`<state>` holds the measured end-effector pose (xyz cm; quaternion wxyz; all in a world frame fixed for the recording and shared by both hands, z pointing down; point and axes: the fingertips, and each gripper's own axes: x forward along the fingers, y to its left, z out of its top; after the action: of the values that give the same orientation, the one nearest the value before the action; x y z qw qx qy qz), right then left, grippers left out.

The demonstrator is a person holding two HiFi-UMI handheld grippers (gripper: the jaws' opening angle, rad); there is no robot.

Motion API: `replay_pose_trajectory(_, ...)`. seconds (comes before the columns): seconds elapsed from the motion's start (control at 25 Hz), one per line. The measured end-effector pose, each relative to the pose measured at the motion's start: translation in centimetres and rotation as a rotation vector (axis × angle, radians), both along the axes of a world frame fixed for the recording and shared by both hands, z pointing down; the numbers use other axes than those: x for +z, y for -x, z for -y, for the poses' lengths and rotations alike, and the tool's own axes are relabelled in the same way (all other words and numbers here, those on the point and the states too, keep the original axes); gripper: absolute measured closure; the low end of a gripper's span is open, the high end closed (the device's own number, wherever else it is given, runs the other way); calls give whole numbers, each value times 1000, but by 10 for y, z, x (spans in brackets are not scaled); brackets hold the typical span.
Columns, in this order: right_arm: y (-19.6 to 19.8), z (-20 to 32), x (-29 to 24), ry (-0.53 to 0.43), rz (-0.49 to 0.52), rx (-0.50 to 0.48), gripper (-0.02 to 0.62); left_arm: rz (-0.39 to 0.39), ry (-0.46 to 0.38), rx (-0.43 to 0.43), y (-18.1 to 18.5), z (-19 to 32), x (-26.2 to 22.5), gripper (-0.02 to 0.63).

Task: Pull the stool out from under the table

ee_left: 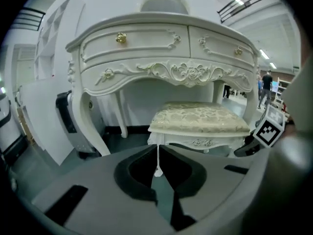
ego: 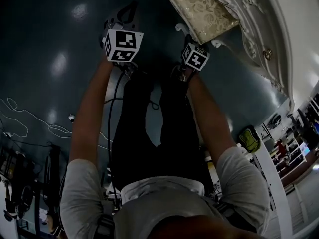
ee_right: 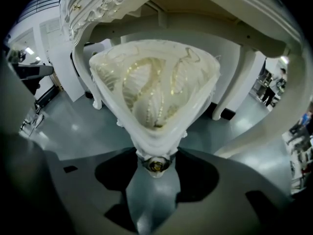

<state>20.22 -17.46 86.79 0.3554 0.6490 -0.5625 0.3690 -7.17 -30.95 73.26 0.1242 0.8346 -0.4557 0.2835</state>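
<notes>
The white carved stool (ego: 202, 9) with its gold-patterned cushion stands under the white dressing table (ego: 259, 29). In the right gripper view a front corner of the stool (ee_right: 154, 92) fills the middle. My right gripper (ee_right: 156, 164) is shut on that corner, its pads against the carved frame on either side of a gold rosette. In the head view the right gripper (ego: 185, 36) reaches the stool's near edge. My left gripper (ee_left: 159, 168) is shut with nothing in it, a short way in front of the stool (ee_left: 198, 119). It hangs over the floor to the left (ego: 125, 15).
The table's curved legs (ee_left: 90, 126) flank the stool. A black and white machine (ee_left: 68, 121) stands by the left leg, with a white panel (ee_left: 39, 126) beside it. Thin cables (ego: 30, 123) trail over the dark glossy floor. A yellow-green bag (ego: 249, 139) lies at the right.
</notes>
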Motion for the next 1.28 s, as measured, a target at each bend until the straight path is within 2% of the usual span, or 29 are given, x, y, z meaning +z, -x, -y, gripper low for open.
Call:
replay_pose_trajectory(0.2,6,-1,-4,-2,-18,14,341,93,39,85,0,40,45,597)
replay_pose_trajectory(0.32,7,3,-6,-9,-27,27,339,167,8,145,-6,61,67,597)
replay_pose_trajectory(0.4,4,4,-7,-1,-29,14,340,140,-8,190,-17,67,82,577)
replay_pose_trajectory(0.48,4,0,-7,14,-28,4,339,82,29,216,-26,69,102,323)
replay_pose_trajectory(0.52,5,-1,-6,17,-27,6,339,72,38,230,-29,73,111,314)
replay_pose_trajectory(0.72,2,2,-7,21,-40,12,339,117,-7,299,-48,100,134,302)
replay_pose_trajectory(0.96,7,-1,-7,35,-27,3,339,172,-15,349,-72,121,150,296)
replay_pose_trajectory(1.12,8,4,-6,20,-24,-5,340,139,-3,257,-71,134,147,324)
replay_pose_trajectory(1.28,4,-9,-5,34,-31,-10,342,155,31,250,-68,117,147,327)
